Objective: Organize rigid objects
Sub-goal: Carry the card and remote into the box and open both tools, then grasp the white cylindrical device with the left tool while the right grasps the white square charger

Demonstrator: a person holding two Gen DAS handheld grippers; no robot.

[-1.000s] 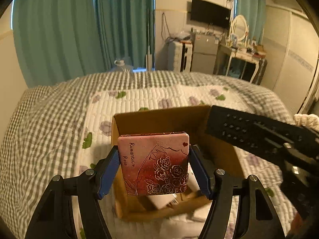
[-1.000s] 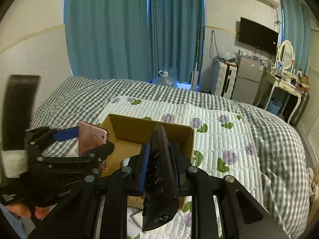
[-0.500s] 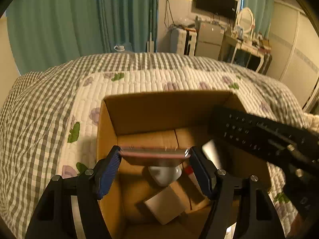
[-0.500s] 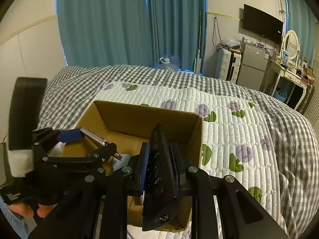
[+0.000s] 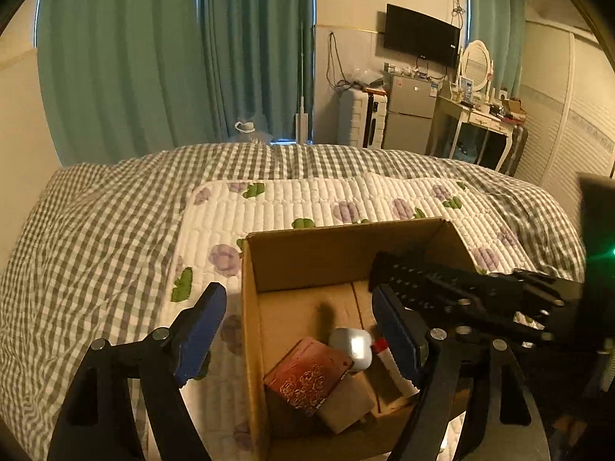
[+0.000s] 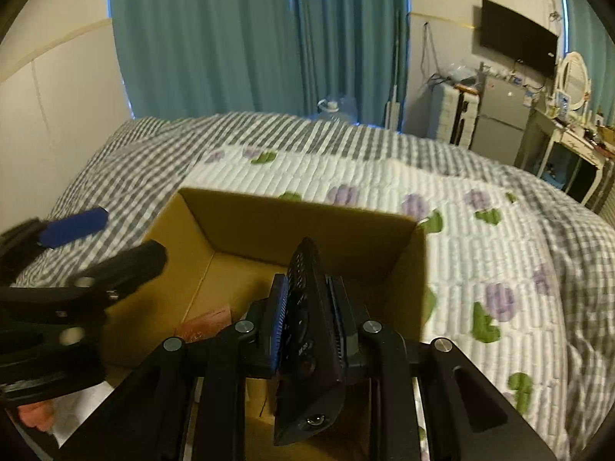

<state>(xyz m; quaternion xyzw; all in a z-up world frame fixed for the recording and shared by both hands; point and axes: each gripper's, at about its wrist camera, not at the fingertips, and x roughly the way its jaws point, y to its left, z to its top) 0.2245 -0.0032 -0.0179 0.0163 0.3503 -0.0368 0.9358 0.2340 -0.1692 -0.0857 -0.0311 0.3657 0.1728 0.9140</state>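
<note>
An open cardboard box [image 5: 326, 249] sits on the bed. Inside it lies the pink rose-patterned tin [image 5: 307, 374], tilted on a small brown box [image 5: 346, 403], beside a white rounded object [image 5: 351, 347]. My left gripper [image 5: 300, 330] is open and empty above the box's left wall. My right gripper [image 6: 305, 315] is shut on a black remote control [image 6: 307, 326], held edge-up over the box [image 6: 300, 226]; the remote also shows in the left wrist view [image 5: 434, 282]. The tin peeks out in the right wrist view [image 6: 207, 320].
The box rests on a white quilted mat with purple flowers [image 5: 307, 199] over a grey checked bedspread [image 5: 96, 230]. Teal curtains [image 5: 173, 57], a small fridge [image 5: 407, 115] and a dressing table [image 5: 480, 123] stand beyond the bed.
My left gripper opened and let go of the rose tin, which now lies in the box. The left gripper pulled up and left. The right gripper moved over the box with the remote.
</note>
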